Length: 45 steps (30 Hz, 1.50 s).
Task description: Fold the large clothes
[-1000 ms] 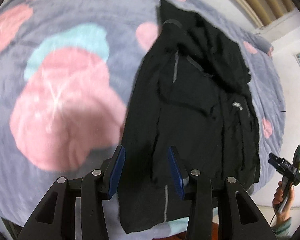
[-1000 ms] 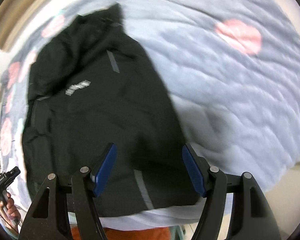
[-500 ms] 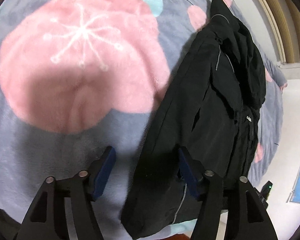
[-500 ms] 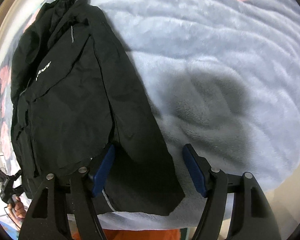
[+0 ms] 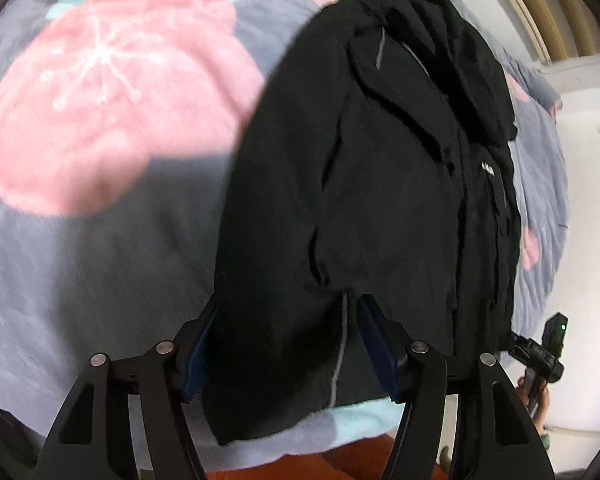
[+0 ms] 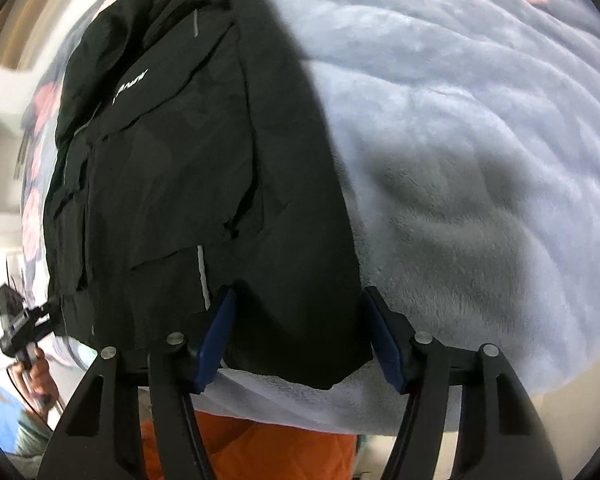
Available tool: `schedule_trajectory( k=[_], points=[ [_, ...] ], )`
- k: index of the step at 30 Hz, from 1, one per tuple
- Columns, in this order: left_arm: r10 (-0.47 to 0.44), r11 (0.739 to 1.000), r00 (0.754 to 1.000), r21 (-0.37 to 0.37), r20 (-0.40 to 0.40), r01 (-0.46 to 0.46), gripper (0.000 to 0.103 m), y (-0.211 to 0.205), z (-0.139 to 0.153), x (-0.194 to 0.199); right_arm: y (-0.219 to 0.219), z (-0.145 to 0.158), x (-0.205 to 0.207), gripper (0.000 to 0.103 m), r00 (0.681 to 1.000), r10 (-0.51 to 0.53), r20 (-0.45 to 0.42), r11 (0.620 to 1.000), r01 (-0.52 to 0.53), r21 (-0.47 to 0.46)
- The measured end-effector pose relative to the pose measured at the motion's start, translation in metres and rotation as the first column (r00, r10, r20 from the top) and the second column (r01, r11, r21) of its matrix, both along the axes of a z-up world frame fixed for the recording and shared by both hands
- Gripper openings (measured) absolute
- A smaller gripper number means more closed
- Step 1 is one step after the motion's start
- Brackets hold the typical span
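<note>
Left wrist view looks steeply down at a black jacket (image 5: 380, 208) lying lengthwise on a plush blanket (image 5: 100, 240) printed with pink and teal shapes, hood end far, hem at the near edge of the bed. The left gripper (image 5: 288, 352) straddles the jacket's left hem corner: its jaws stand apart, having opened within the past second and now barely changing, and the dark cloth lies between the blue pads (image 5: 198, 360) without being pinched. To do this pick-up well, I judge that the lower pad should slide under the hem, so both layers are caught, not only the top panel with the grey reflective stripe (image 5: 340, 352). At the right edge of this view the other hand-held tool shows, gripped by a hand (image 5: 534, 390).

Right wrist view shows the same jacket (image 6: 172, 160) from the other side, the white chest logo (image 6: 130, 82) far up and the right hem corner just beyond the tips. The right gripper (image 6: 296, 340) is likewise unclosed, its jaws having just narrowed a little, with the corner of the hem between them and no squeeze visible yet. Both corners should be taken at matching spots, close to the hem, so the bottom edge lifts level and can travel towards the hood in one straight fold. A shallow bite risks the slippery fabric sliding out; biting into the blanket (image 6: 460, 180) would drag it along, so keep the tips on the jacket alone.
</note>
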State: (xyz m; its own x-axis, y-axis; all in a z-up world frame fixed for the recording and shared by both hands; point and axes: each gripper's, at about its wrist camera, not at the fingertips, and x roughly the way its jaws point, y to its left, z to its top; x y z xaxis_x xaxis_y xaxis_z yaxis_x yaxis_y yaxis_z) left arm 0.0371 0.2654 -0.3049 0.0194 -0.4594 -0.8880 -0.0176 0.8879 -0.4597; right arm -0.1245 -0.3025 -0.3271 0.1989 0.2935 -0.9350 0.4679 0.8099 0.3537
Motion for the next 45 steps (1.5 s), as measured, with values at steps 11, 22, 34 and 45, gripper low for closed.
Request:
schedule_trajectory(
  k=[11, 22, 34, 45],
  points=[
    [0.015, 1.000, 0.998, -0.015, -0.060, -0.015, 0.063, -0.009, -0.026, 0.008, 0.000, -0.012, 0.035, 0.065, 0.999, 0.030, 0.015, 0.998, -0.030, 0.049],
    [-0.075, 0.984, 0.996, -0.167, -0.041, 0.067, 0.040, -0.039, -0.006, 0.002, 0.037, -0.015, 0.056, 0.062, 0.986, 0.166, 0.010, 0.985, -0.166, 0.051],
    [-0.146, 0.981, 0.985, -0.119, 0.087, 0.156, 0.017, -0.058, 0.034, 0.018, 0.025, 0.060, 0.058, 0.015, 0.982, 0.100, 0.162, 0.995, -0.096, -0.035],
    [-0.116, 0.955, 0.915, -0.210, 0.386, 0.209, 0.016, -0.077, 0.160, 0.100, 0.007, 0.174, 0.142, 0.015, 0.905, 0.113, 0.411, 0.992, -0.079, -0.098]
  ],
)
